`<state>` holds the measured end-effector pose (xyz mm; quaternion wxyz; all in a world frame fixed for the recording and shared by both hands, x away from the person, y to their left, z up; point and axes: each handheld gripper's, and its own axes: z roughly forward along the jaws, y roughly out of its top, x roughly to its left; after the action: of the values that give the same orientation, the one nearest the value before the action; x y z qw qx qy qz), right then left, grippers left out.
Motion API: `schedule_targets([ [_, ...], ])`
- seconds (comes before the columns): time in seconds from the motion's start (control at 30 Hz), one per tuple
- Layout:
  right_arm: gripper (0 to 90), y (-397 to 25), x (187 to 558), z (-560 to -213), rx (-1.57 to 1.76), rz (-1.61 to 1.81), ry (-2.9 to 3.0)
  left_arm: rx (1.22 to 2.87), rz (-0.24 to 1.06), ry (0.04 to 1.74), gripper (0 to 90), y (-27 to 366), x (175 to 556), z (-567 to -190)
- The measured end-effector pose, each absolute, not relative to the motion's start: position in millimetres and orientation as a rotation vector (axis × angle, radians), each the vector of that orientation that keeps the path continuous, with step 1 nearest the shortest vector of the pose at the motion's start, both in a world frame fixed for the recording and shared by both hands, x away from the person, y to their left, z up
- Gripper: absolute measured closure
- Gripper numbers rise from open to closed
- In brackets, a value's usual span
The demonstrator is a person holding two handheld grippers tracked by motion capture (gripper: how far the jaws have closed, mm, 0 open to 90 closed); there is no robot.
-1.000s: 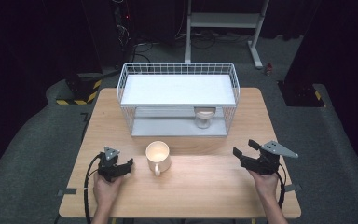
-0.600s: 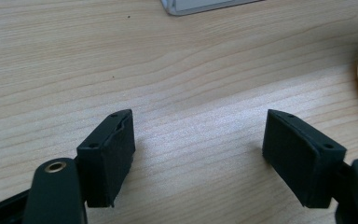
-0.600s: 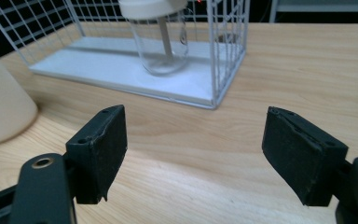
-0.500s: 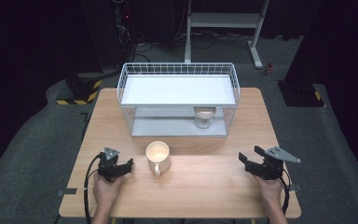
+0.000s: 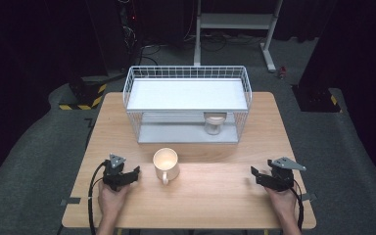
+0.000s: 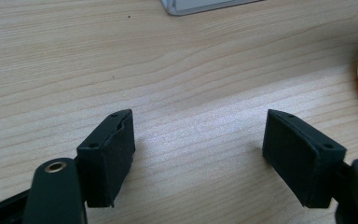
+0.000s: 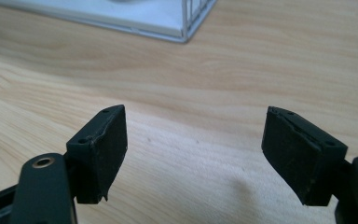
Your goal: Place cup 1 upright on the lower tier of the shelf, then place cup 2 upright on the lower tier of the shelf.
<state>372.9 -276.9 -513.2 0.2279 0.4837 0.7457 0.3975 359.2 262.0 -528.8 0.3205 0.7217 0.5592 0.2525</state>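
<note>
Both tools are matte black. The left gripper (image 5: 121, 174) carries a small grey three-cornered plate on top, and a black cable loops away from it. The right gripper (image 5: 270, 178) has a larger grey three-cornered plate and its own black cable. Each has blocky black fingers (image 6: 107, 158) with flat, slightly rough pads, two small screw holes per finger, and a brass-ringed pivot hole behind.

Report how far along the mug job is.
Done: one cup already sits on the rack's lower shelf. In hand: nothing; left gripper and right gripper are both open, resting on the table. Left: the cream mug, untouched beside the left gripper.
</note>
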Motion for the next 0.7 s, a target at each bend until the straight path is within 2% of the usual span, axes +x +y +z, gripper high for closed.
schedule_targets([
  [0.2, 22.8, -277.9, 377.3, -521.0, 1.373, 1.003, 2.085, 1.898, 0.662, 1.469, 25.5, 262.1, 359.3, -528.7],
  [0.37, 27.0, -275.3, 379.9, -522.5, 1.365, 0.91, 2.118, 1.901, 0.66, 1.468, 25.5, 262.3, 359.3, -528.6],
  [0.7, 25.4, -275.2, 383.2, -523.2, 1.378, 0.895, 2.137, 1.898, 0.661, 1.492, 24.4, 260.7, 359.3, -527.4],
])
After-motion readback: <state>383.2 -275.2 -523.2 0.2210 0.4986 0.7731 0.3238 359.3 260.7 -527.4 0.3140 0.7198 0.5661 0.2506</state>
